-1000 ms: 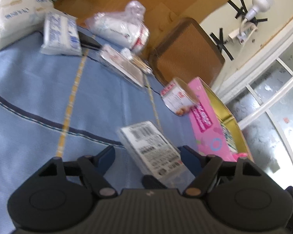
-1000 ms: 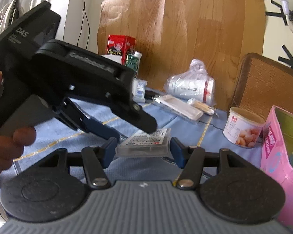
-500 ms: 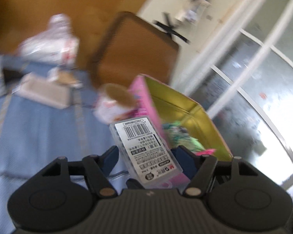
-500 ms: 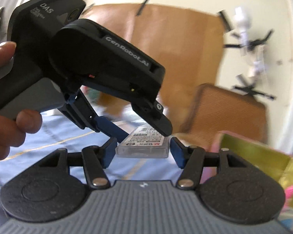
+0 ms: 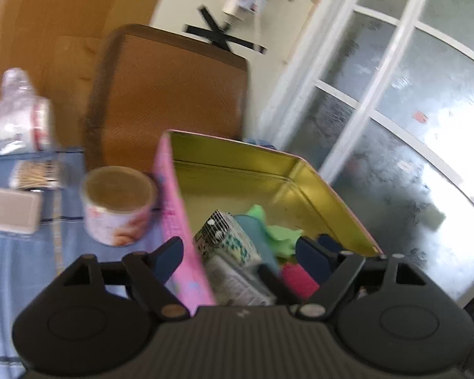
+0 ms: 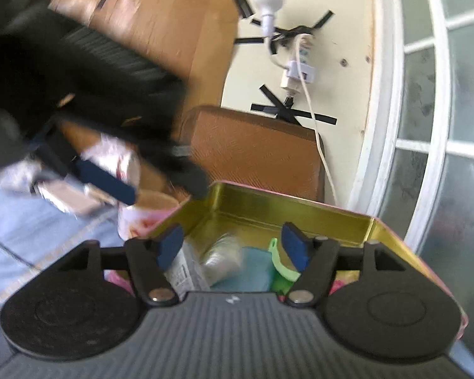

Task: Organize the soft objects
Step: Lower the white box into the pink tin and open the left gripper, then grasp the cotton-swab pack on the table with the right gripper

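A pink tin box [image 5: 177,221] with a gold inside stands open on the blue tablecloth; it also shows in the right wrist view [image 6: 268,205]. The clear barcoded packet [image 5: 237,281] lies inside it beside a patterned tissue pack [image 5: 227,240], green cloth [image 5: 281,233] and a red item [image 5: 300,279]. My left gripper [image 5: 240,255] is open, straddling the box's near wall. My right gripper [image 6: 232,246] is open and empty above the box. The packet also shows below it [image 6: 183,271].
A round can [image 5: 117,205] stands left of the box. A flat white case [image 5: 9,210], cotton swabs [image 5: 36,173] and a plastic-wrapped roll [image 5: 15,120] lie further left. A brown chair back [image 5: 170,94] is behind. A window is to the right.
Both grippers carried the packet right, over the pink box, and opened. The packet now lies in the box. The left gripper is drawing away to the left.
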Demonstrator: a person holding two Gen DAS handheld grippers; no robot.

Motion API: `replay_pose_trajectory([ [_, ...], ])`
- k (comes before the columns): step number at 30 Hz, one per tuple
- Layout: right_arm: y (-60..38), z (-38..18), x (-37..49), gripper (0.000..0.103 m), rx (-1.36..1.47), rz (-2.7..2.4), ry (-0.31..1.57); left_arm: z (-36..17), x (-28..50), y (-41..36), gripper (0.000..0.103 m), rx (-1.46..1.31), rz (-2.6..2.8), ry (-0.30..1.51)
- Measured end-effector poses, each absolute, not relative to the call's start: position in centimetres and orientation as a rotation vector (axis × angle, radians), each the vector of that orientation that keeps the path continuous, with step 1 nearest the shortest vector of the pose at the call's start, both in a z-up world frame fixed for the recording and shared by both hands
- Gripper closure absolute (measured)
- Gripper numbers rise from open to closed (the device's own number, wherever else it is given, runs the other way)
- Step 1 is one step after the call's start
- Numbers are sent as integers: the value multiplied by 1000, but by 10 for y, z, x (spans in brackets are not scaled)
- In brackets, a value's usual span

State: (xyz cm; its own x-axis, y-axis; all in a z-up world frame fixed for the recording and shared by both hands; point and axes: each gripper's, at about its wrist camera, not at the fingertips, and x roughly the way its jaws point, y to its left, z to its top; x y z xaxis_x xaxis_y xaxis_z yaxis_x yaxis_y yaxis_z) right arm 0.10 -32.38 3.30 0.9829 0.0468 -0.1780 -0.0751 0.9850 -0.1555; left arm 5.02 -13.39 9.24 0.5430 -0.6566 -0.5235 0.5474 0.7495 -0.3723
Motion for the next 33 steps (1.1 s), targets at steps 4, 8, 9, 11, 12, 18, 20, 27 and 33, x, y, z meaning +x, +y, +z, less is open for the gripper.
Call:
replay_pose_trajectory([
  [4,-323,35,7,32,-133,90,202,87,44,-94,21,-214,-675,680],
  [8,-306,41,-11,32,-97,160,179,74,35,-50,21,-208,-571,663],
  [9,-299,44,-14,33,-95,187,177,69,34,-39,21,-213,-544,668],
  [11,-285,47,-15,33,-90,257,190,58,34,-10,21,-229,-477,681],
  [12,-276,47,-13,33,-86,298,205,55,35,1,21,-233,-443,681],
  [18,-215,37,18,34,-98,487,321,36,32,80,21,-218,-191,649],
  [20,-195,35,37,34,-106,523,358,28,33,99,21,-223,-126,638],
  [27,-152,44,136,32,4,487,473,14,35,121,16,-285,-95,592],
  [33,-129,36,240,23,41,293,665,14,34,120,17,-282,-116,551],
])
